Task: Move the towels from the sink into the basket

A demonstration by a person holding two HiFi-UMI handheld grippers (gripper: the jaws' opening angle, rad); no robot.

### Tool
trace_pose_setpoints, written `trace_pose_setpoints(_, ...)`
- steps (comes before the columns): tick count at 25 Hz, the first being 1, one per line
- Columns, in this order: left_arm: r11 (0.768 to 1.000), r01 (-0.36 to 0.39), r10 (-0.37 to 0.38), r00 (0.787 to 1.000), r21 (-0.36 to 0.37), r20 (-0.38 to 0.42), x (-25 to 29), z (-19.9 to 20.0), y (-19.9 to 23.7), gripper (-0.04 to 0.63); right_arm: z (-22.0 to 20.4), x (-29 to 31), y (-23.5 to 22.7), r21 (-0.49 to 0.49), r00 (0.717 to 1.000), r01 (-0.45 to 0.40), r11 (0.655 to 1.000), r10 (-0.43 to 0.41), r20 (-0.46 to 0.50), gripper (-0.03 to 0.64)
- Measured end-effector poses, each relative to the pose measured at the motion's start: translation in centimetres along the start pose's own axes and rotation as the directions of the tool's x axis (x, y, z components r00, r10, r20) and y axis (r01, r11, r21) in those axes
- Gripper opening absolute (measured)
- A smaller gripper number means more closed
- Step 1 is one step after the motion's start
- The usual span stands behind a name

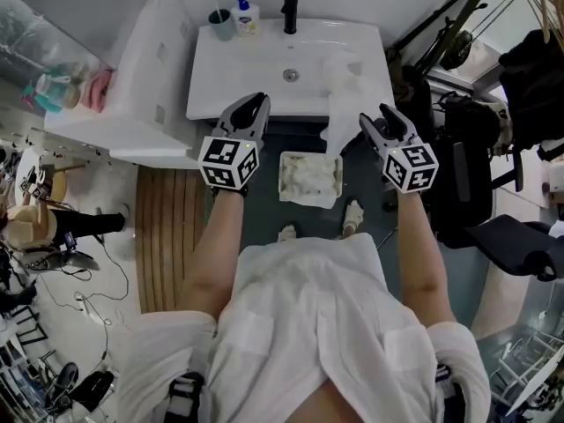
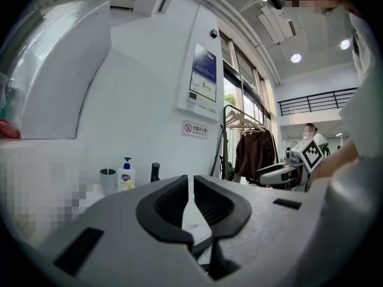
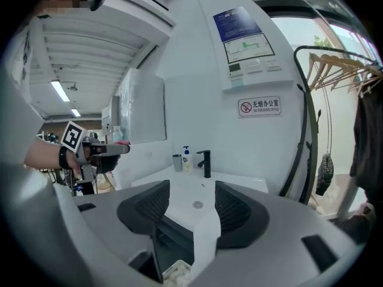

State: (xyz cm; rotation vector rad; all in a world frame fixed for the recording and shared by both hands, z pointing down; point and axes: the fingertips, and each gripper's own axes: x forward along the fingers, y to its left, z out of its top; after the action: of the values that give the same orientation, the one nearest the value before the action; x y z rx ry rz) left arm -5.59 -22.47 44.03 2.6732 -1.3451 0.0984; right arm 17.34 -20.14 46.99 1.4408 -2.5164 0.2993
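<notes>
Nearest: left gripper (image 1: 249, 108) is held in front of the sink, jaws closed together, nothing seen between them. Right gripper (image 1: 381, 120) is held level with it, jaws spread apart. In the right gripper view a white towel (image 1: 339, 91) is seen in the gap, close to the right-hand pad, but no pad is pressed on it, so it is judged unheld.

Below, between the grippers: basket (image 1: 283, 181) is set on the floor, with white towels already bunched inside.

Further out: the towel is draped over the front rim of the sink (image 1: 238, 69). The upper part is bunched in the basin right of the drain, the lower end hung toward the basket's right-hand edge. Contact with the basket cannot be told.

At the back: faucet (image 1: 289, 13), soap bottle (image 1: 246, 16) and cup (image 1: 221, 25), well apart from the towel.

Risks:
- The towel is supported by the rim alone. A slide-off is likely if the hanging part is the heavier one. With the end over the basket's edge rather than its middle, part could be landed on the floor.
- Otherwise it could be left hung on the rim, transfer unfinished.
- The basket looks fairly full, so a dropped towel could be spilled over the side.
- A re-grip on the narrow hanging strip could be missed.
</notes>
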Motion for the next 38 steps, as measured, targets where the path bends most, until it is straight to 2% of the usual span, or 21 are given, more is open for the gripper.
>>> trace_pose_setpoints(4,0.999,-0.036,0.035,0.999,-0.011,-0.013,1.9,-0.7,0.0,0.037,-1.8,2.2,-1.6,-0.018,0.996,-0.065,0.998,0.063,-0.062,0.250)
trace_pose_setpoints(8,0.996,-0.088,0.087,0.996,-0.031,-0.031,3.8,-1.5,0.1,0.037,-3.8,4.5,-3.4,-0.061,0.979,-0.147,0.987,0.136,-0.150,0.266)
trace_pose_setpoints(12,0.990,-0.134,0.132,0.990,-0.048,-0.045,5.8,-2.3,0.0,0.037,-6.2,6.7,-5.0,-0.128,0.944,-0.246,0.961,0.207,-0.258,0.279)
trace_pose_setpoints(16,0.984,-0.163,0.159,0.985,-0.065,-0.061,7.7,-3.4,-0.2,0.037,-8.7,8.9,-6.3,-0.174,0.893,-0.349,0.921,0.271,-0.358,0.293)
trace_pose_setpoints(20,0.978,-0.195,0.188,0.979,-0.079,-0.085,8.9,-4.7,-0.1,0.037,-11.7,10.7,-6.4,-0.208,0.822,-0.462,0.862,0.328,-0.466,0.306)
trace_pose_setpoints(24,0.970,-0.225,0.216,0.971,-0.090,-0.098,9.5,-5.7,0.2,0.037,-14.6,12.3,-6.0,-0.239,0.753,-0.547,0.802,0.347,-0.558,0.311)
trace_pose_setpoints(30,0.962,-0.256,0.245,0.963,-0.100,-0.109,9.7,-6.5,0.5,0.037,-17.4,13.6,-5.9,-0.289,0.667,-0.625,0.725,0.304,-0.680,0.315)
trace_pose_setpoints(35,0.957,-0.267,0.253,0.959,-0.111,-0.128,9.5,-7.7,0.5,0.037,-19.9,13.9,-5.8,-0.322,0.568,-0.725,0.610,0.264,-0.780,0.325)
trace_pose_setpoints(36,0.957,-0.267,0.252,0.959,-0.112,-0.130,9.5,-7.8,0.4,0.037,-20.3,13.9,-5.9,-0.337,0.555,-0.740,0.582,0.245,-0.795,0.327)
trace_pose_setpoints(38,0.957,-0.266,0.251,0.959,-0.112,-0.134,9.3,-8.0,0.3,0.037,-20.7,14.0,-6.1,-0.381,0.547,-0.758,0.530,0.196,-0.814,0.325)
